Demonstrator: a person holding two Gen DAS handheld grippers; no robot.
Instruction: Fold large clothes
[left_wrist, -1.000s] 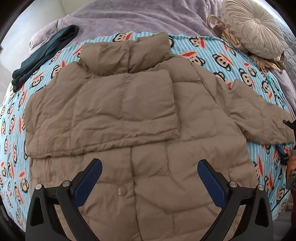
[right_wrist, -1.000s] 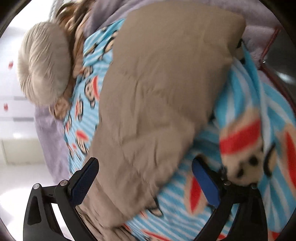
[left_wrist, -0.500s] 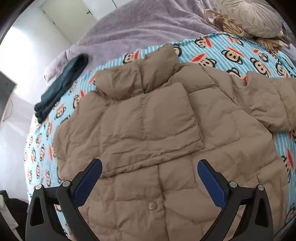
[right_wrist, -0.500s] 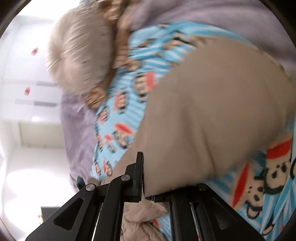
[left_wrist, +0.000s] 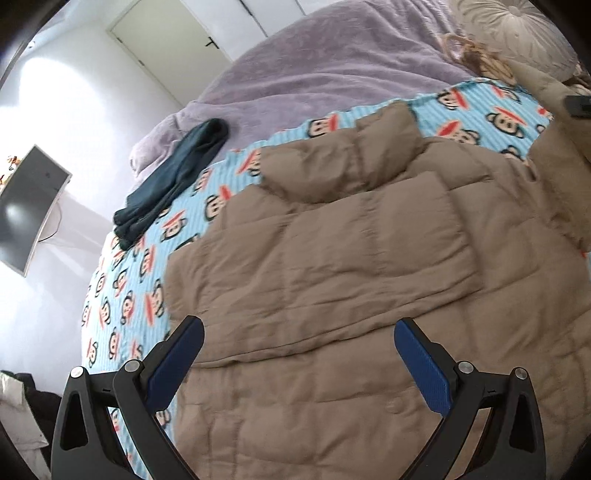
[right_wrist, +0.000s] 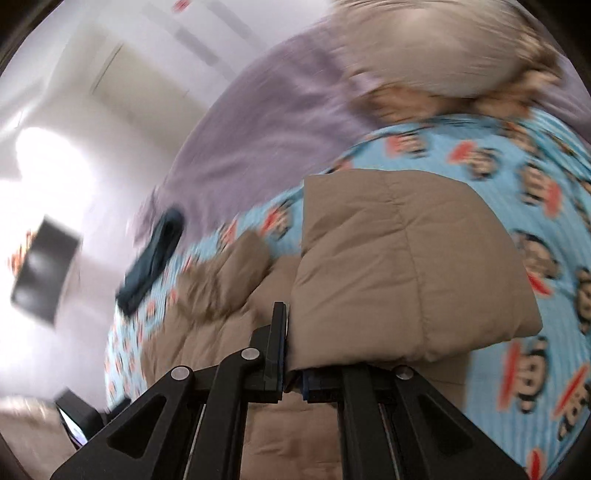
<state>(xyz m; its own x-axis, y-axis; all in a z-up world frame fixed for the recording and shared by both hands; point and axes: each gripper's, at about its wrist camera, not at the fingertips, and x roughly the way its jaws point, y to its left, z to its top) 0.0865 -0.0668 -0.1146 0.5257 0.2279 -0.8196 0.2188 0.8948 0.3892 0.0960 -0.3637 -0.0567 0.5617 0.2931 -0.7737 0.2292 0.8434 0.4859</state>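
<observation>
A tan puffer jacket (left_wrist: 351, 266) lies spread on a blue monkey-print blanket (left_wrist: 140, 280), collar toward the far side, with one sleeve folded across its body. My left gripper (left_wrist: 299, 350) hovers open above the jacket's lower half, nothing between its blue pads (left_wrist: 421, 362). My right gripper (right_wrist: 291, 373) is shut on the cuff of the jacket's other sleeve (right_wrist: 406, 273), which is lifted off the blanket (right_wrist: 535, 206) and hangs over the jacket body. In the left wrist view that raised sleeve (left_wrist: 554, 122) and part of the right gripper show at the top right edge.
A dark teal folded garment (left_wrist: 173, 173) lies at the blanket's far left corner on a purple bedspread (left_wrist: 332, 66). A round cream cushion (left_wrist: 517, 33) and a wicker item (left_wrist: 476, 55) sit at the head of the bed. A monitor (left_wrist: 29, 206) stands by the left wall.
My right gripper went from open around the sleeve end to shut on it, then lifted it and swung it toward the jacket body. The left gripper tilted up and drifted slightly, still open.
</observation>
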